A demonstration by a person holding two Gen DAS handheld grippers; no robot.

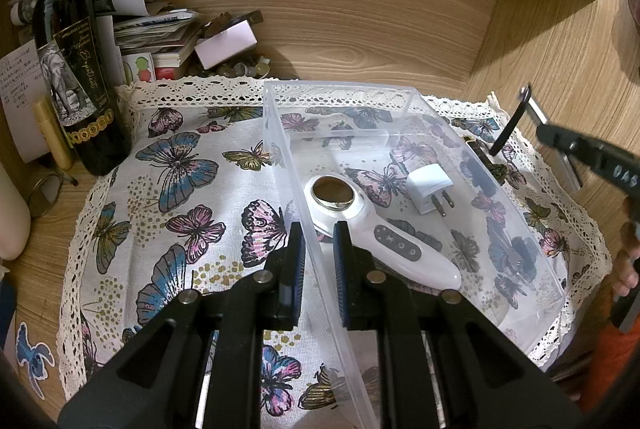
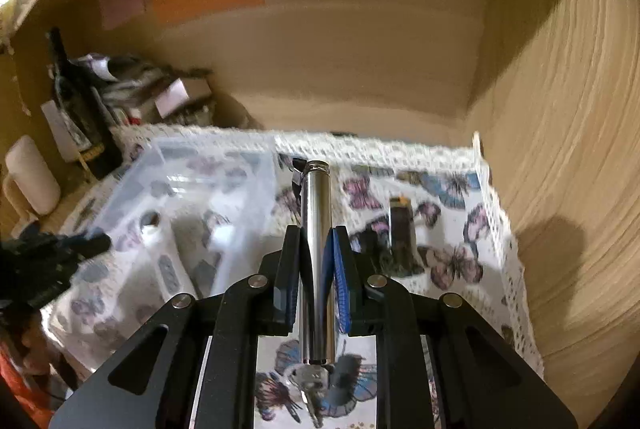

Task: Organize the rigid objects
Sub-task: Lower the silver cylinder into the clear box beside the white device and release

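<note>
A: Start at the left. What stands there?

B: A dark wine bottle (image 1: 70, 69) upright on the tabletop (image 1: 360, 41), beside a heap of papers (image 1: 132, 13). Well clear of the work.

A: The left tool?

B: The left tool (image 1: 318, 249) is clamped narrow on the near wall of the clear plastic bin (image 1: 400, 93), one pad outside, one inside. It steadies the bin on the butterfly cloth (image 1: 180, 169).

A: Contents of the bin?

B: A white handheld device (image 1: 380, 229) and a white plug adapter (image 1: 430, 189), lying near each other on the bin floor.

A: And the right side?

B: The right tool (image 2: 316, 269) grips a slim metal cylinder (image 2: 316, 249) lengthwise between its pads, raised above the cloth just right of the bin. Keys (image 2: 312, 381) hang from its rear end. A dark oblong item (image 2: 400, 229) lies on the cloth, not yet sorted; I cannot identify it.

A: Risks?

B: In my judgement, the smooth cylinder could slide along the pads when tipped. The hanging keys could snag the bin rim on entry. A careless drop could strike the device below.
</note>
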